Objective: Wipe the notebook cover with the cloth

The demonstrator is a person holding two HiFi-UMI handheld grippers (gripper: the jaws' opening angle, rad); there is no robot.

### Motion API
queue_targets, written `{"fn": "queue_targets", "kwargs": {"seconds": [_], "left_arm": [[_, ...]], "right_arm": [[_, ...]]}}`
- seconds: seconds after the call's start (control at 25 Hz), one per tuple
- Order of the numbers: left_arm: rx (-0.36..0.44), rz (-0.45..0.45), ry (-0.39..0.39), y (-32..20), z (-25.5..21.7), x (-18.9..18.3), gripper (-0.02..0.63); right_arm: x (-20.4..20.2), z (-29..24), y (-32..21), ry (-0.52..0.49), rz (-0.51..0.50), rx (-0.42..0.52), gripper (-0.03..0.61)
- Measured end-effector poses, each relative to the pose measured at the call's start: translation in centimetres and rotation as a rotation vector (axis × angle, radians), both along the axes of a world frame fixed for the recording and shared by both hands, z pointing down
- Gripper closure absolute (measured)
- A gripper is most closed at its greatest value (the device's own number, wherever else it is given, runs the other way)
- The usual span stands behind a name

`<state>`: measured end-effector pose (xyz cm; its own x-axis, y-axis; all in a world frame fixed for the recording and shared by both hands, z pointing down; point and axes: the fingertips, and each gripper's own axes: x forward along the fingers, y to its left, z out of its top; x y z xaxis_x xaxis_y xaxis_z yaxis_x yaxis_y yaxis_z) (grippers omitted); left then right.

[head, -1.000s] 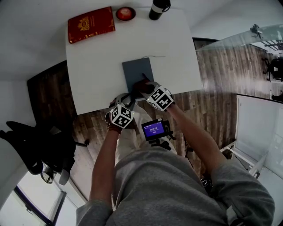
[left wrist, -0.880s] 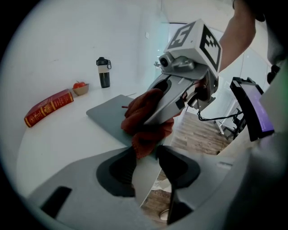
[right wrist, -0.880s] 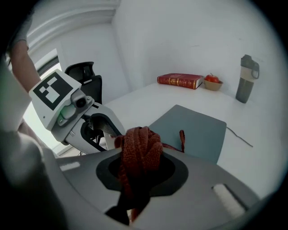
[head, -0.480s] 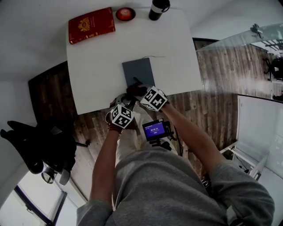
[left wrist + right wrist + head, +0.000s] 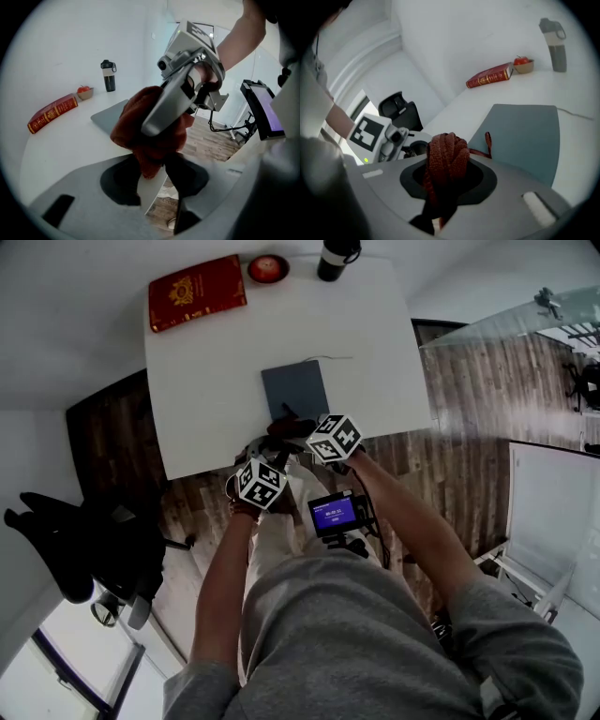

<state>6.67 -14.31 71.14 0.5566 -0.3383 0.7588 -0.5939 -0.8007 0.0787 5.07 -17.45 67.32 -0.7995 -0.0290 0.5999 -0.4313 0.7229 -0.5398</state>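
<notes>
My left claw point(image 5: 152, 187) sits closest to me, at the near edge of the white desk point(image 5: 206, 371). Its jaws are spread, with the desk edge and the floor showing through the gap. The lower tip of the dark red knitted cloth point(image 5: 447, 152) hangs right at that gap; I can't tell whether it touches either jaw. My right claw point(image 5: 443, 180) is just beyond, pressed together on the bunched cloth, which bulges out above it, with one loose strand trailing toward the flat grey-blue notebook point(image 5: 295, 388).

What has changed: over the last second I have drawn the right claw and the cloth back toward me. The cloth was on the near part of the cover; now it is bunched at the notebook's near edge, close above my left claw. I read this as the end of a pull stroke, or as a moment to tidy the cloth with the left claw. Either way the wiping is paused, and most of the cover lies ahead of the cloth.

The notebook lies closed on the desk, its near edge just beyond the right claw. Far across the desk are a red hardback book with gold print point(image 5: 197, 292), a small bowl holding something red point(image 5: 267, 268) and a dark lidded bottle point(image 5: 336, 257), all well apart from the notebook.
</notes>
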Motion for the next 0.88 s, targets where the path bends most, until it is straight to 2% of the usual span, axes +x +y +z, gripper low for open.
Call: {"fn": "queue_targets", "kwargs": {"seconds": [0.12, 0.24, 0.32, 0.56, 0.88], "left_arm": [[-0.004, -0.006, 0.000, 0.2, 0.1, -0.1, 0.460], [-0.009, -0.029, 0.023, 0.2, -0.3, -0.4, 0.457], [0.019, -0.067, 0.075, 0.0, -1.7, -0.6, 0.459], [0.157, -0.155, 0.220, -1.5, -8.3, -1.9, 0.462], [0.421, -0.167, 0.346, -4.8, -22.2, -2.4, 0.465]], "right_arm": [[0.3, -1.9, -0.1, -0.107, 0.032, -0.061, 0.491], [1.1, -3.5, -0.3, -0.113, 0.037, -0.012, 0.491], [1.7, -5.0, -0.6, -0.128, 0.063, 0.025, 0.490], [3.8, -10.5, -2.0, -0.202, 0.222, 0.154, 0.489], [6.6, -20.9, -3.6, -0.258, 0.437, 0.440, 0.491]]}}
